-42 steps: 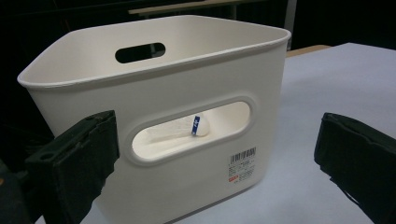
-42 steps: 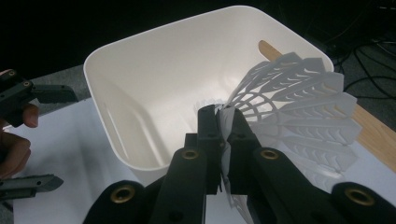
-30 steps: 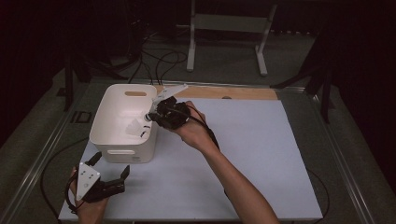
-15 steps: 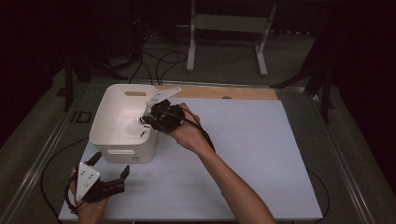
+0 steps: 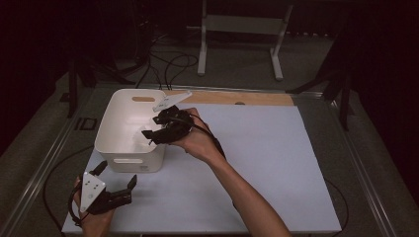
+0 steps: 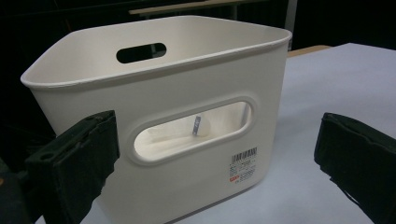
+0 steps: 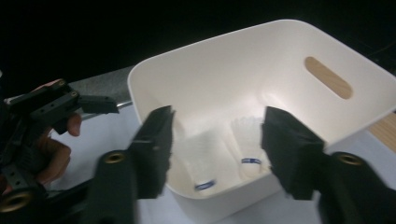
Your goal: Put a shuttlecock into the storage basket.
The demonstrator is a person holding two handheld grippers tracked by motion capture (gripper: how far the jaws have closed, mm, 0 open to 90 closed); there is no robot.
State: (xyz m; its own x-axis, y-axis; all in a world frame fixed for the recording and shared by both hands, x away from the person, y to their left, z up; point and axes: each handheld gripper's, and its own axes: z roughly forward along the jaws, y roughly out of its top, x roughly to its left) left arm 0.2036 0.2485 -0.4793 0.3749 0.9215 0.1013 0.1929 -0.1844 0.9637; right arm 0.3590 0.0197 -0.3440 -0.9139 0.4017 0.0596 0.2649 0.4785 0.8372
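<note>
Over the white plastic handled bin (image 5: 129,143), right gripper (image 5: 157,132) jaws have just been opening; now released, nothing between them. A second ago it held a white piece; two white blue-banded items (image 7: 250,149) now lie on the bin floor. Left gripper (image 5: 116,185) unmoved at the near table edge, jaws spread, empty.

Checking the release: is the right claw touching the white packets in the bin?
Apart. The right gripper view shows the right claw open above the white packets inside the bin, nothing between its jaws.
</note>
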